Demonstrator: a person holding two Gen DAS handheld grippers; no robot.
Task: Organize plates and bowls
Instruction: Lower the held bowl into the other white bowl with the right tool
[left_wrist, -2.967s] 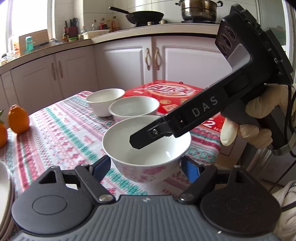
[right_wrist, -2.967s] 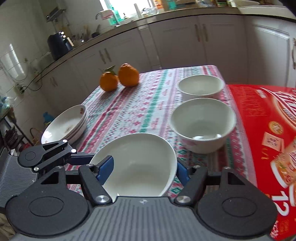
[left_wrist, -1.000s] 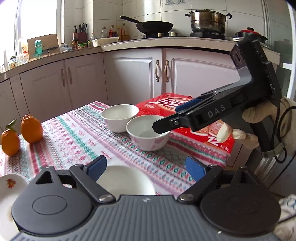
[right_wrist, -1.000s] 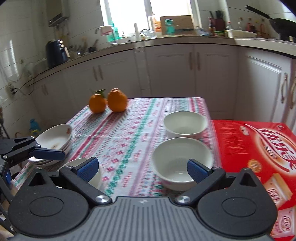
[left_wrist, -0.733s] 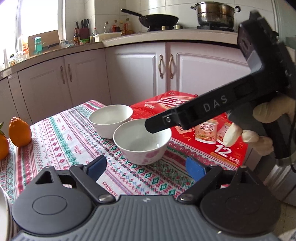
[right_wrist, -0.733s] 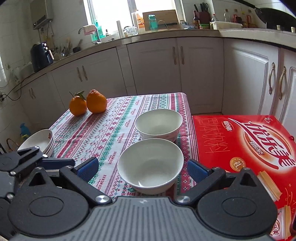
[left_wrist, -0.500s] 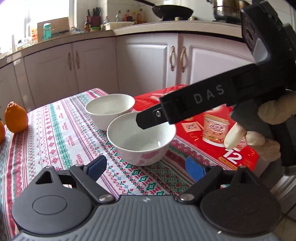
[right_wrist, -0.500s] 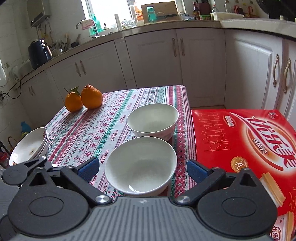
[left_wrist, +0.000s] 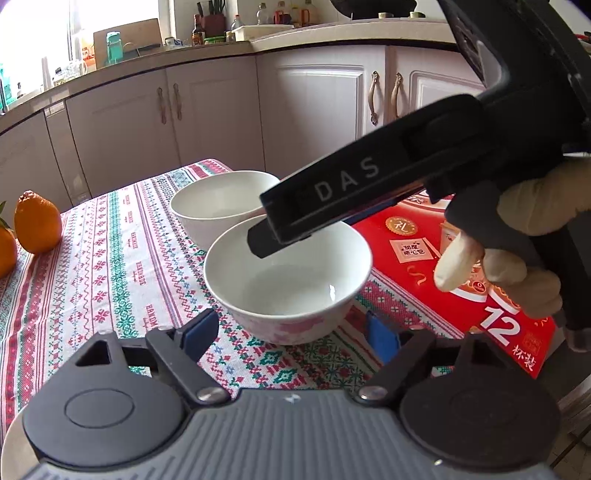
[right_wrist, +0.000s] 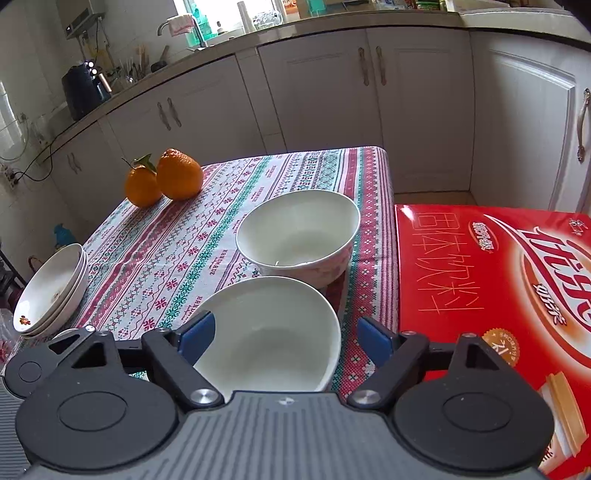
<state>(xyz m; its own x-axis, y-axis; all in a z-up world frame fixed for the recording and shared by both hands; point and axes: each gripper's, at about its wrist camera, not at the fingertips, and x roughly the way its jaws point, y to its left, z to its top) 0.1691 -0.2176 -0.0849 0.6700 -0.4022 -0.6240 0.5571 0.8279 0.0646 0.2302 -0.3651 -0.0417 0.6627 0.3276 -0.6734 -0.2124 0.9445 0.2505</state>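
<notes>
Two white bowls stand on the patterned tablecloth. The near bowl (left_wrist: 288, 280) sits just beyond my open left gripper (left_wrist: 290, 332), its base between the blue pads. In the right wrist view the same near bowl (right_wrist: 269, 332) lies between the blue pads of my open right gripper (right_wrist: 284, 338). In the left wrist view one right gripper finger (left_wrist: 332, 199) hangs over this bowl's far rim. The far bowl (left_wrist: 221, 203) stands right behind it and also shows in the right wrist view (right_wrist: 299, 232). A stack of white plates (right_wrist: 51, 288) sits at the table's left edge.
Two oranges (right_wrist: 166, 177) lie at the far left of the table. A red carton (right_wrist: 495, 295) lies flat to the right of the bowls. White kitchen cabinets (right_wrist: 332, 92) stand behind the table.
Both grippers have moved away from the first bowl near the plates and closed in on the near bowl by the red carton. Both stay open.
</notes>
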